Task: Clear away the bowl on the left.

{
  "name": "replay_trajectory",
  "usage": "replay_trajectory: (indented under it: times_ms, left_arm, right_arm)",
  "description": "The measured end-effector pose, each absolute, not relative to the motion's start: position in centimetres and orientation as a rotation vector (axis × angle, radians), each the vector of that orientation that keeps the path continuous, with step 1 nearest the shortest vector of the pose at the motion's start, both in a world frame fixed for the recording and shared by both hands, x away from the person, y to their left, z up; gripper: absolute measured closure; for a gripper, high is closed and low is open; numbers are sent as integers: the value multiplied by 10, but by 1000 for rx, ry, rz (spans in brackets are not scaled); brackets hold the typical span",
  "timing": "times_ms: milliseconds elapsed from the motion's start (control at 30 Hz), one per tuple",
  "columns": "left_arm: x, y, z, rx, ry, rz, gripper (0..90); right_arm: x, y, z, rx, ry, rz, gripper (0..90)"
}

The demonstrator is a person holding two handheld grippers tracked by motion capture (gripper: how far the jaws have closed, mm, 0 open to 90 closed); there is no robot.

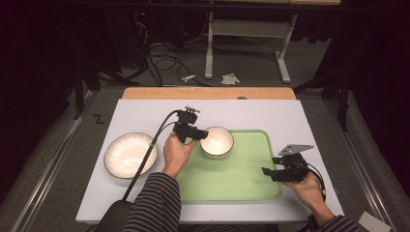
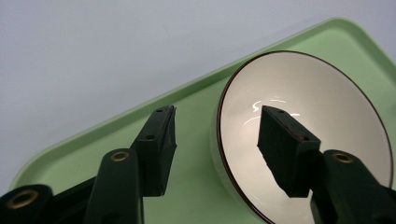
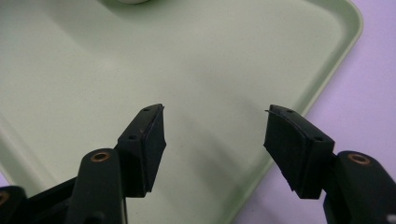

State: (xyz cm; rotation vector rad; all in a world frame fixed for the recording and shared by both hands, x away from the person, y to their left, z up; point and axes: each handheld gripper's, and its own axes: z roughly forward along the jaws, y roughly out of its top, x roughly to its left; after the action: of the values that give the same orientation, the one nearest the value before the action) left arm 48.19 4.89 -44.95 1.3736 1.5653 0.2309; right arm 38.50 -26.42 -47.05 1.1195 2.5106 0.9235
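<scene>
As seen from the high view, the white bowl [image 1: 216, 142] sits on the green tray's [image 1: 241, 186] far-left corner on the bench [image 1: 145, 113], left gripper [image 1: 205, 136] at its rim, plate [image 1: 130, 154] left of the tray, right gripper [image 1: 267, 172] idle. Left gripper view: jaws wide, straddling the rim without touching, so release looks done; next, back clear. Right gripper view: jaws wide apart, empty, over the tray.

Bowl on a tray, plate beside it.
The bowl [image 1: 216, 142] sits in the tray's [image 1: 241, 179] far-left corner; the plate [image 1: 129, 154] lies just left of the tray, on the table [image 1: 145, 111].
</scene>
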Motion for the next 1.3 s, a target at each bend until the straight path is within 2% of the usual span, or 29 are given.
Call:
replay_trajectory:
  times_ms: [767, 1300]
  left_arm:
    - [464, 66, -425, 1405, 1504, 245, 493]
    - [450, 75, -415, 1427, 1463, 268, 479]
  right_arm:
    - [385, -264, -471, 1120, 2509, 918, 395]
    - [384, -263, -471, 1129, 2514, 909, 395]
